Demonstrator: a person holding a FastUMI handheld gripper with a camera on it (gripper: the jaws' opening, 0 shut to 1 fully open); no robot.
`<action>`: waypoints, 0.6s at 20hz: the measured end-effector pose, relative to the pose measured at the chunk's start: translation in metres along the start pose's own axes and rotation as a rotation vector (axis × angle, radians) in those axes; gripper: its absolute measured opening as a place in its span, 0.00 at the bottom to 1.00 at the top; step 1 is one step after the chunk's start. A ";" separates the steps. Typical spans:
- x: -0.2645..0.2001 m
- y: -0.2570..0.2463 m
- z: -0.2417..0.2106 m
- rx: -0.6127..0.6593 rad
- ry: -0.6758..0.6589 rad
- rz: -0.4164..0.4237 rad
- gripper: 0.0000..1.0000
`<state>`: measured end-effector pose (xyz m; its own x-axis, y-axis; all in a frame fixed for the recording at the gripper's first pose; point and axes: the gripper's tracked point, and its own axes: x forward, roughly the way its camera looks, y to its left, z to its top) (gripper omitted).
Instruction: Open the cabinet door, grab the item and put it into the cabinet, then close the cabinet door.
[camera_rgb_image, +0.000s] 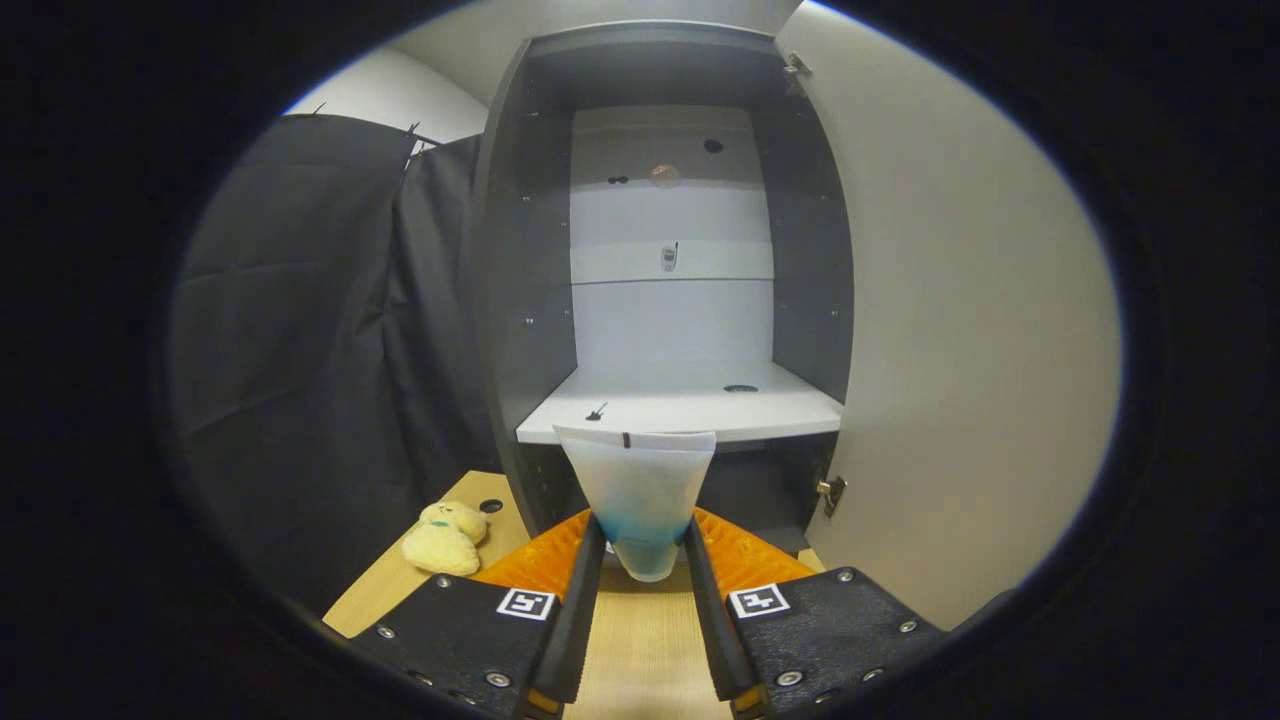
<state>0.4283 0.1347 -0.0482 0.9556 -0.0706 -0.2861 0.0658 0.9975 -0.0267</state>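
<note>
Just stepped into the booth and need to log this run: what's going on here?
A hand-held gripper is shut on a translucent cup, both fingers pressing its lower part, with the rim tilted toward the cabinet. The cabinet door is swung open to the right, and the cup sits just in front of the white shelf, not yet set down on it. A yellow plush toy lies on the wooden table to the left. Placing the cup and closing the door remain.

Your gripper (645, 545) shows two black textured mounting plates studded with silver screws; each plate carries a small square black-and-white marker nearest the fingers (580, 610); ribbed orange panels sit just beyond those markers.
</note>
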 end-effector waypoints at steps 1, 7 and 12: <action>0.006 -0.001 0.010 -0.002 -0.009 -0.001 0.49; 0.055 -0.001 0.061 0.008 -0.027 0.006 0.49; 0.102 0.000 0.084 0.029 -0.004 0.012 0.49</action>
<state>0.5501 0.1283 0.0026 0.9576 -0.0591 -0.2819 0.0629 0.9980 0.0044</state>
